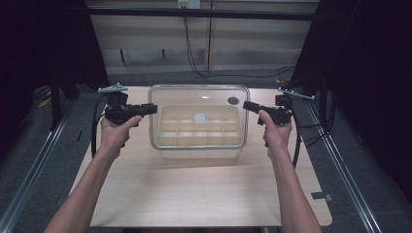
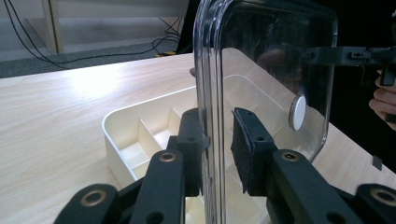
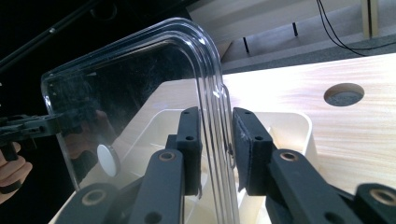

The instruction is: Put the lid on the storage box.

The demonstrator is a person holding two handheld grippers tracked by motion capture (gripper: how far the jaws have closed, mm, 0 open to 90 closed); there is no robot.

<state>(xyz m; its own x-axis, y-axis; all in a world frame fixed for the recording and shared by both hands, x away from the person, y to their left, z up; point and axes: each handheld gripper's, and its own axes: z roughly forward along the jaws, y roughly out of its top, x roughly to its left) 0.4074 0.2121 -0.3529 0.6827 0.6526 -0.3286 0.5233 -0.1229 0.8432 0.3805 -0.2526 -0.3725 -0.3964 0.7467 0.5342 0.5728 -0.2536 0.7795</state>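
Wood table (image 1: 204, 194) under divided tray (image 1: 199, 127), cables (image 1: 194, 58) on grey floor behind.

Each black gripper (image 1: 151, 108) ends in two flat jaws faced with dark, rough pads (image 2: 239, 148), and round brass-coloured rivets sit on the linkage bars behind them. Behind the jaws, a grey three-cornered plate (image 1: 112, 89) tops the body and a black cable (image 1: 94, 127) trails away. The forearms are bare, with no sleeves.
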